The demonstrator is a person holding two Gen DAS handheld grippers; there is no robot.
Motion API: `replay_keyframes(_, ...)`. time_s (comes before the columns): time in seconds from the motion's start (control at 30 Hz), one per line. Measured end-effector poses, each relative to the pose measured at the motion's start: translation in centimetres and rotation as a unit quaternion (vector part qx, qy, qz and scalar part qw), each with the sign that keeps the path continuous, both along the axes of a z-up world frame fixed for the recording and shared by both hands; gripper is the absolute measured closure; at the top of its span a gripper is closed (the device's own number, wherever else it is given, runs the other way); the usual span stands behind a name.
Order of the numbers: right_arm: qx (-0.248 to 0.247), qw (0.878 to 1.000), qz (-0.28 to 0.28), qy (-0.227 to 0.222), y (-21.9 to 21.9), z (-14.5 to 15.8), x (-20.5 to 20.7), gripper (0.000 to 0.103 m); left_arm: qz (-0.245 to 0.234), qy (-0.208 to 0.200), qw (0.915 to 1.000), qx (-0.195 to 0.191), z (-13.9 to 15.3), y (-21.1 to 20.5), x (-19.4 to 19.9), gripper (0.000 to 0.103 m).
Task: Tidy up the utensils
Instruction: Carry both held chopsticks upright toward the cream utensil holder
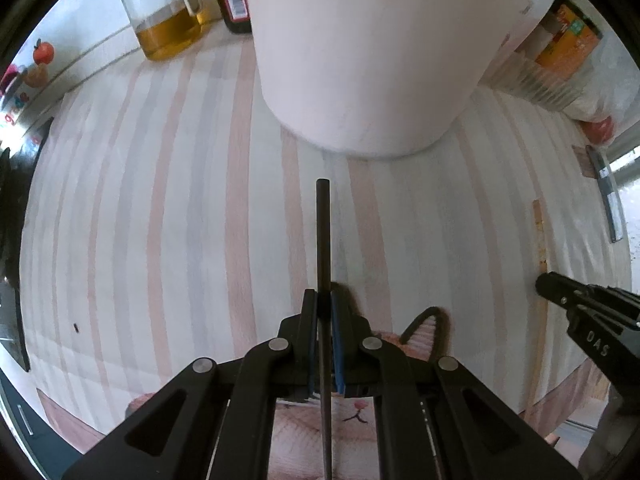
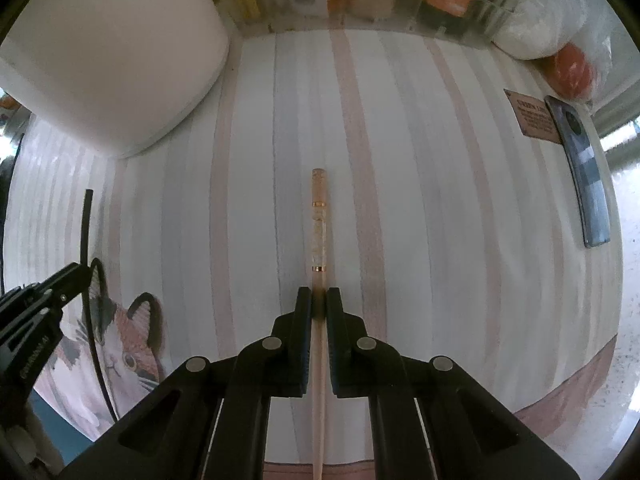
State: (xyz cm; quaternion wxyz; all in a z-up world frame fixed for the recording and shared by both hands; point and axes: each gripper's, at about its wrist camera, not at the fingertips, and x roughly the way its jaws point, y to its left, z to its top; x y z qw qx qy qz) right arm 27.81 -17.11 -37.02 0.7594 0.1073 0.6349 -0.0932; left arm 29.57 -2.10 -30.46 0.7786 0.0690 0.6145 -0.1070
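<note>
Both pick-ups looked done. The left gripper (image 1: 324, 300) had its jaws clenched on a thin black chopstick (image 1: 322, 232); the right gripper (image 2: 319, 300) was clamped on a pale pink chopstick with gold bands (image 2: 319, 220), each stick above the striped cloth on the bench (image 2: 420, 200). Next, probably, carry both to the tall white cylindrical holder (image 1: 360, 52), though its opening was out of view. Count: two chopsticks, one holder.

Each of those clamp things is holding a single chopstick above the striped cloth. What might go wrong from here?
The black chopstick and the pale chopstick are each pinched at one narrow spot, so either might swivel or slip out. The white container stands close ahead of the left gripper; the black stick's tip might knock it. The right gripper is near, so the sticks might cross.
</note>
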Motion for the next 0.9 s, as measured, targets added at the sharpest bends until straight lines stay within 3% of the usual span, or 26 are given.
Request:
replay_keyframes(0.47, 0.039, 0.996, -0.012, -0.080, -1.3, 4.8, -4.0, 0.096, -0.008, -0.039, 0.9987, -0.033, 5.3, 0.7, -0.9, 0.099)
replay_keyframes(0.9, 0.038, 0.988, -0.008, -0.149, -0.7, 9.4, -3.7, 0.096, -0.012, -0.085, 0.9950, -0.051, 9.3, 1.2, -1.2, 0.099)
